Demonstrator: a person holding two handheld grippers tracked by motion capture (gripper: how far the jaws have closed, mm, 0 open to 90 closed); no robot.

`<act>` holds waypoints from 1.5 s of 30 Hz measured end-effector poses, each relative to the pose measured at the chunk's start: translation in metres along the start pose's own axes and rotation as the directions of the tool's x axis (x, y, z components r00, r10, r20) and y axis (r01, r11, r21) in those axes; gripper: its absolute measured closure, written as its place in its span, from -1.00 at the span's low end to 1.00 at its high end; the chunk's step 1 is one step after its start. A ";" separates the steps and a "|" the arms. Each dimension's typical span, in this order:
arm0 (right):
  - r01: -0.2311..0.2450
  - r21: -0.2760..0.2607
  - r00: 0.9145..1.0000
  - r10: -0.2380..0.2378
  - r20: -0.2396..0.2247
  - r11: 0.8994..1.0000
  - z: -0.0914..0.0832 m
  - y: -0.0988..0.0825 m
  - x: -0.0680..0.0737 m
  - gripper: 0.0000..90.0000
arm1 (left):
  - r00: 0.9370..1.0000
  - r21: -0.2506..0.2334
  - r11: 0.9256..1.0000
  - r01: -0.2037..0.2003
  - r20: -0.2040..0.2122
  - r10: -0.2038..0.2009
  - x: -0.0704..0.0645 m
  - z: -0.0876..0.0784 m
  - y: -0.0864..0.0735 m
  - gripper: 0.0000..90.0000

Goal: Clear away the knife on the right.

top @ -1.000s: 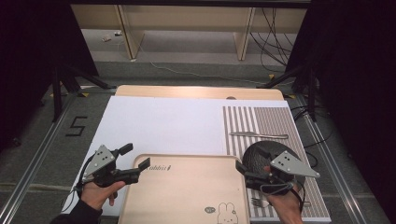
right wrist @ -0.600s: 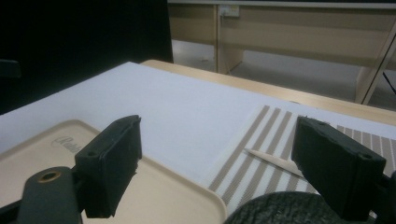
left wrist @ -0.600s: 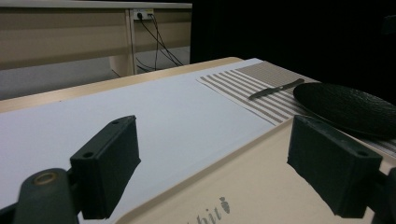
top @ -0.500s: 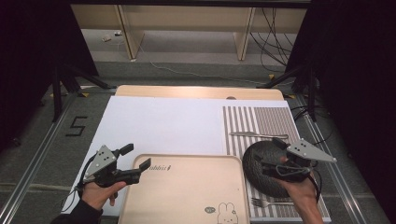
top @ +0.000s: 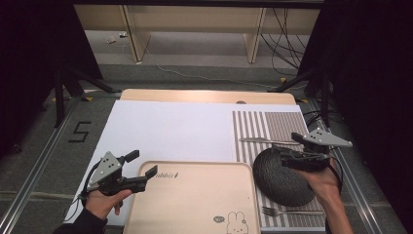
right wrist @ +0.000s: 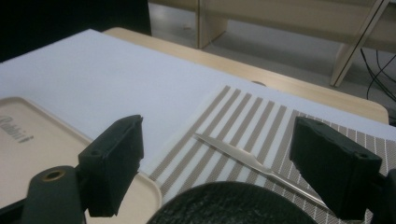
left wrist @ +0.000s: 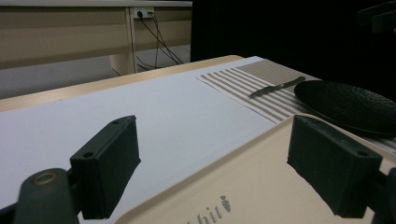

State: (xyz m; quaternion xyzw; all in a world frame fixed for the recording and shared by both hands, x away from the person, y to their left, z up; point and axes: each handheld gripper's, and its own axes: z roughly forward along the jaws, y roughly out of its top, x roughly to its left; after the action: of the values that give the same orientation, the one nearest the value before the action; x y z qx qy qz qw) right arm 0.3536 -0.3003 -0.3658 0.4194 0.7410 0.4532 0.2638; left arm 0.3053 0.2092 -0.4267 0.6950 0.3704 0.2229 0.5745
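High view: you hovered over the plate [top: 282, 178] with both grippers spread.

Your right gripper [top: 287, 146] hung just above the plate's far edge, jaws wide and empty, probably lined up to take its rim. The plate lay on the striped mat [top: 265, 124], between the knife [top: 270, 141] and the fork [top: 287, 211], just beside the tray [top: 195, 200]. Your left gripper [top: 141, 168], likewise agape, sat at the tray's left corner on the counter [top: 204, 95], likely to steady it.

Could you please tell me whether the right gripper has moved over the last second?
Yes. The right gripper has moved right and away from the person, off the tray's edge, over the black plate.
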 end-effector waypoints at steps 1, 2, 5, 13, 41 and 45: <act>0.009 0.026 1.000 -0.009 0.001 1.000 0.005 0.002 -0.004 -0.58 | 1.000 0.000 1.000 0.001 0.000 -0.001 0.000 0.000 0.000 -0.65; 0.014 0.051 1.000 -0.014 0.000 0.999 0.007 0.003 -0.007 -0.58 | 1.000 0.000 1.000 0.001 0.000 -0.001 0.000 0.000 0.000 -0.65; 0.021 0.105 1.000 -0.021 -0.001 0.994 0.018 0.004 -0.014 -0.57 | 1.000 0.001 1.000 0.000 0.000 0.000 0.000 0.000 0.000 -0.65; 0.055 0.254 0.998 -0.049 -0.029 0.966 0.042 0.009 -0.033 -0.57 | 1.000 0.001 1.000 0.002 -0.004 -0.002 0.002 0.000 0.000 -0.65; 0.098 0.613 0.995 -0.091 -0.043 0.784 0.125 0.015 -0.084 -0.48 | 1.000 0.012 1.000 -0.017 0.006 0.017 0.000 0.002 -0.001 -0.65; 0.105 0.650 0.994 -0.106 -0.038 0.753 0.134 0.015 -0.086 -0.46 | 1.000 0.012 1.000 -0.018 0.006 0.018 0.000 0.002 -0.001 -0.64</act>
State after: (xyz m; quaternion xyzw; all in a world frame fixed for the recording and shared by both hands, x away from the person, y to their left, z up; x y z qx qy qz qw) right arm 0.5069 -0.3101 -0.4118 0.4426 0.8745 0.1521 0.1274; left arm 0.3068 0.2081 -0.4286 0.7022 0.3639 0.2240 0.5695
